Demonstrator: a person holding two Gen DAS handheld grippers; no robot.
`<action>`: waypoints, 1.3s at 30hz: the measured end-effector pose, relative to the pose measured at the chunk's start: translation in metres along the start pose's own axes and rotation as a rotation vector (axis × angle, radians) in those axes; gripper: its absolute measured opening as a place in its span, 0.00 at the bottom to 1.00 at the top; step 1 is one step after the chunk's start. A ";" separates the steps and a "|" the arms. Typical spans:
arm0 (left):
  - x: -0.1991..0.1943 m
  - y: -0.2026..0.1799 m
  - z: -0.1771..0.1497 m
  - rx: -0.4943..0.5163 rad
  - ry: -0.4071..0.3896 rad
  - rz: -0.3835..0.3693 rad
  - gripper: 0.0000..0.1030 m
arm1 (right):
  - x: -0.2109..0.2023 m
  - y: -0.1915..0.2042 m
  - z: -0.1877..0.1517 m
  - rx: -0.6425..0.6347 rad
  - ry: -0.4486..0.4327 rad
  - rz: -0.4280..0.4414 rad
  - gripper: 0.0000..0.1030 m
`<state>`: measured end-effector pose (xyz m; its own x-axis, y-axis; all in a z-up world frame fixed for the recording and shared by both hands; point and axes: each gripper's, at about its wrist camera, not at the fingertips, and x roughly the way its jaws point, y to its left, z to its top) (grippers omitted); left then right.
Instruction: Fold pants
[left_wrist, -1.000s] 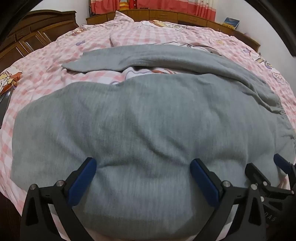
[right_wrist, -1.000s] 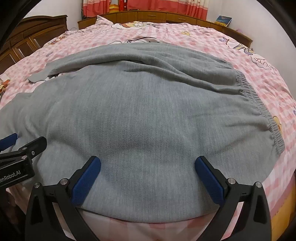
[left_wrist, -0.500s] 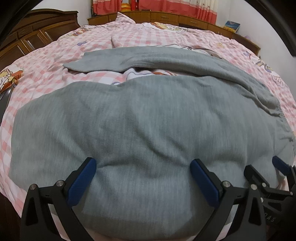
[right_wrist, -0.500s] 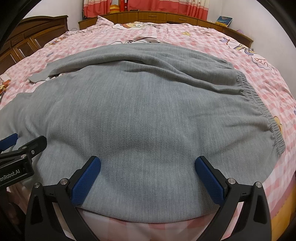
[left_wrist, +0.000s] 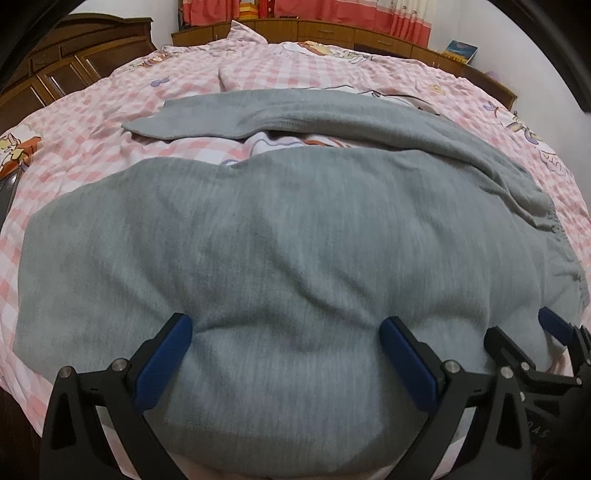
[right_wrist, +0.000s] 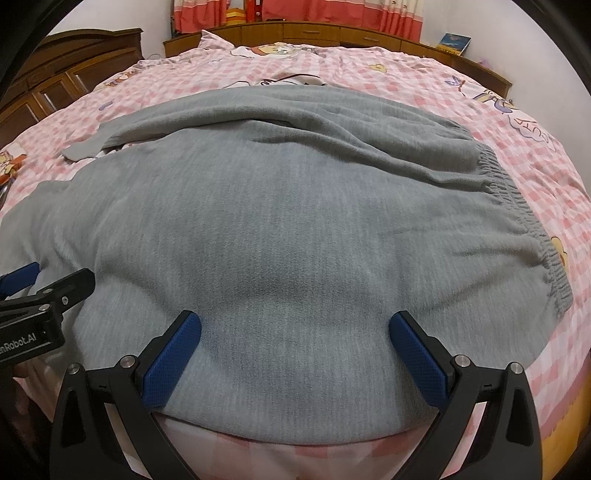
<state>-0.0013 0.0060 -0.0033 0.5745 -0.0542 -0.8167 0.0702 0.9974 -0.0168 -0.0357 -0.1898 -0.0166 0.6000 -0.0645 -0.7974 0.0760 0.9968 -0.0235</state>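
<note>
The grey pants (right_wrist: 295, 229) were seen spread flat on the bed (right_wrist: 406, 74), over a pink checked bedspread, with the elastic waistband (right_wrist: 517, 206) toward the right and the two legs (left_wrist: 258, 110) running off to the left, a strip of bedspread showing between them. Both grippers were held wide apart and nothing was grasped: the left gripper (left_wrist: 284, 354) was poised over the near leg, and the right gripper (right_wrist: 295, 347) over the near edge of the seat, just beside it. No fold was yet made, so the step in hand was judged to be the reach for the near edge before the first lengthwise fold. The next move would call for each gripper to be lowered onto that edge and closed on the cloth, then the near leg to be carried over the far one so that the legs lie matched. On the left gripper's body, in the right wrist view, the partial lettering "nRobot.AI" (right_wrist: 18, 338) could be read; no label was made out on the pants.
</note>
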 end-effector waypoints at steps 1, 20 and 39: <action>0.000 0.000 0.000 -0.001 -0.001 0.000 1.00 | 0.000 0.000 0.001 -0.002 0.002 0.001 1.00; 0.002 -0.003 0.003 0.025 0.032 0.003 1.00 | -0.001 -0.001 0.002 -0.051 0.035 0.026 1.00; 0.003 -0.005 0.003 0.050 0.045 0.005 1.00 | 0.003 0.001 0.003 -0.061 0.043 0.021 1.00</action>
<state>0.0028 0.0009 -0.0037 0.5376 -0.0455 -0.8420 0.1082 0.9940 0.0154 -0.0318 -0.1892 -0.0174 0.5661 -0.0430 -0.8232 0.0141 0.9990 -0.0424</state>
